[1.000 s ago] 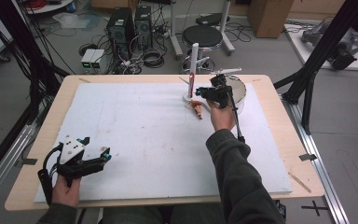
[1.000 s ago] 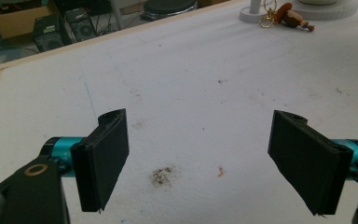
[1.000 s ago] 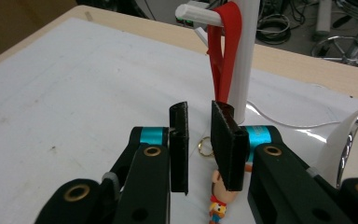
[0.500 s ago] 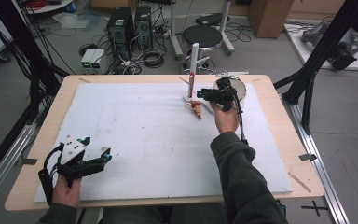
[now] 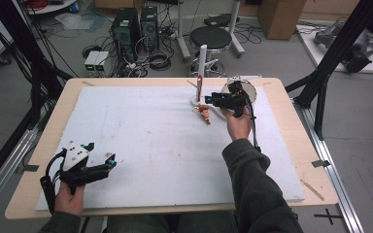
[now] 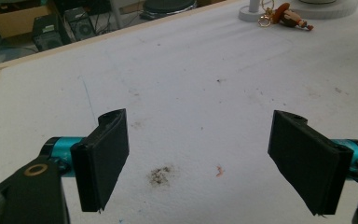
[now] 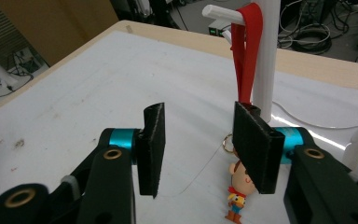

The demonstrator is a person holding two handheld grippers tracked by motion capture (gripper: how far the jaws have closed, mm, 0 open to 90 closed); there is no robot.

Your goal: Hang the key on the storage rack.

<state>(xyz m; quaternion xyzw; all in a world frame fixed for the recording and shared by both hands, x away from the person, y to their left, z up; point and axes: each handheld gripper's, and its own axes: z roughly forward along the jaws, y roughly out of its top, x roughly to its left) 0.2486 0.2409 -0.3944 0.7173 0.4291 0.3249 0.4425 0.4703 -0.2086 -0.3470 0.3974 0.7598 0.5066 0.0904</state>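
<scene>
Keychain on the peg: the red fabric strap (image 7: pixel 245 56) hangs over the short arm of the white plastic post stand (image 7: pixel 266 51), and the small cowboy figure charm (image 7: pixel 237 193) with its gold ring lies on the white foam mat (image 5: pixel 141 131) at the post's foot. My right gripper (image 7: pixel 205 144) has just been opening; its jaws stand half apart with nothing between them, so I judge this as the release after hanging. Next I should back straight away without snagging that strap. My left gripper (image 6: pixel 205 154) rests wide open near the mat's front corner.
</scene>
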